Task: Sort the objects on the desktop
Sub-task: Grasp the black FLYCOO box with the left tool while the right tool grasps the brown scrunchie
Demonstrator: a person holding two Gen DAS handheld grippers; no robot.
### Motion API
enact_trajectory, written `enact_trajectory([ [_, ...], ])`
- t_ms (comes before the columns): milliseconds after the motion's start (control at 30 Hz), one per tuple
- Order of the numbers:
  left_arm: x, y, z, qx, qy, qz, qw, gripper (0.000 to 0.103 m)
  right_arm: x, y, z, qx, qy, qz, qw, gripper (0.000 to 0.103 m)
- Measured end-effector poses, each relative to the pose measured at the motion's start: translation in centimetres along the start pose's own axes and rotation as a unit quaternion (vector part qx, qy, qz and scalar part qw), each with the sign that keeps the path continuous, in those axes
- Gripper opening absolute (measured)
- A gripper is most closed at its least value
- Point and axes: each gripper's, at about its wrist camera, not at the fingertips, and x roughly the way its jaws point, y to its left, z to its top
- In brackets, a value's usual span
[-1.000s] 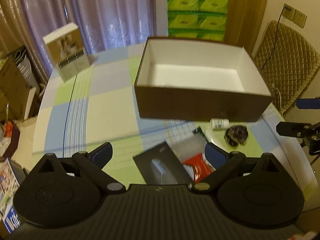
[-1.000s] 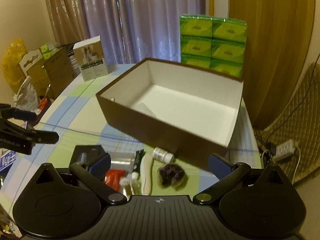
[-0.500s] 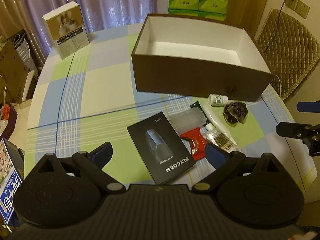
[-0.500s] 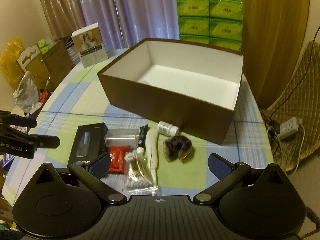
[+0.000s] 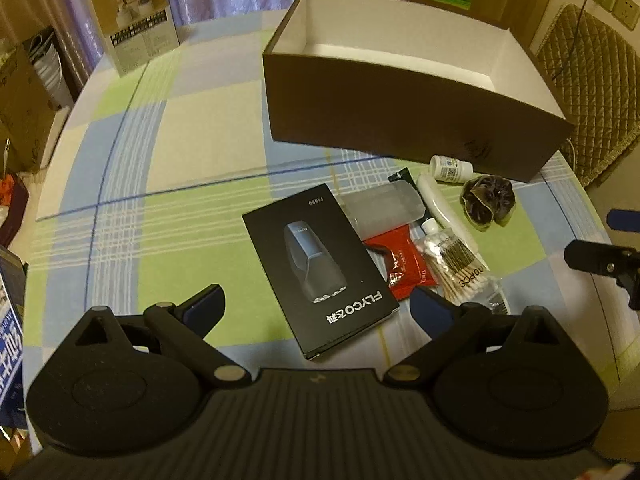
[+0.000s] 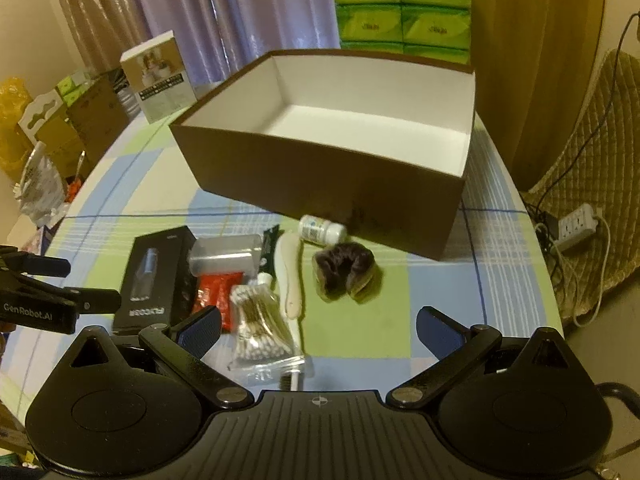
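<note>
Both grippers are held released above the table, nothing gripped: the left gripper is seen at the bottom of its frame with blue pads spread wide over a black carton; the right gripper is likewise spread at the bottom of its frame, over a clear packet of cotton swabs. A checked cloth of green, blue and cream squares is laid over the table. A large open box, brown outside and white within, is set in the upper centre of both frames, its near wall standing just behind the loose things. The clutter is gathered in front of it: the flat black carton printed with a shaver; a frosted plastic case; a glossy red sachet; a pale slender tube; a small white bottle lying on its side near the box wall; a dark ruffled scrunchie. A tall photo-printed carton is stood at the upper left; green tissue packs are stacked behind the box.
</note>
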Motion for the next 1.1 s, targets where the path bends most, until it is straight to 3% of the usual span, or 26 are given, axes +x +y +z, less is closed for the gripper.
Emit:
enact_trajectory([
  [433, 4.7, -0.1, 0.8, -0.022, 0.025, 0.005, 0.9994, 0.097, 2.5, -2.0, -0.2, 0.028, 0.024, -0.010, 0.999, 0.101],
  [933, 9.2, 0.7, 2.4, -0.013, 0.044, 0.026, 0.9986, 0.097, 4.4, -2.6, 0.6, 0.035, 0.034, -0.012, 0.999, 0.101],
  [1100, 9.7, 2.5, 2.2, -0.012, 0.049, 0.036, 0.9981, 0.086, 5.5, -2.4, 1.2, 0.032, 0.030, -0.010, 0.999, 0.101],
])
